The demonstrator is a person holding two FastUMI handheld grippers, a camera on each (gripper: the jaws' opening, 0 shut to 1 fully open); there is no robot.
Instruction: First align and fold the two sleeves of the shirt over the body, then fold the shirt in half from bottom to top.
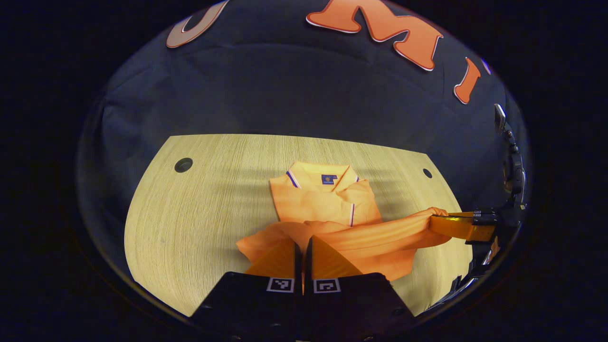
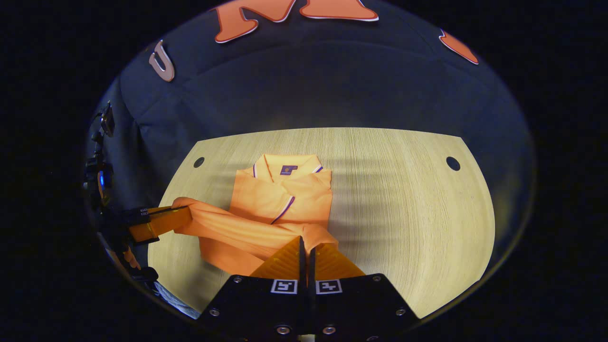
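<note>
Both my grippers are pinched closed on the hem of the orange polo shirt (image 1: 327, 204): left gripper (image 1: 303, 247) and right gripper (image 2: 304, 251) hold it lifted and taut, so the bottom carries evenly toward the collar (image 2: 287, 168) near the desk's (image 2: 403, 190) far edge.

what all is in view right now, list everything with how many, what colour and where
polo shirt: one, orange with dark collar trim, middle of table, sleeves folded in, bottom hem lifted.
table: one, light wood grain, under the shirt.
table holes: two, dark, near the far corners.
booth wall: one, black cloth, behind the table.
left gripper: one, shut on the shirt's hem.
right gripper: one, shut on the hem, at the other corner.
</note>
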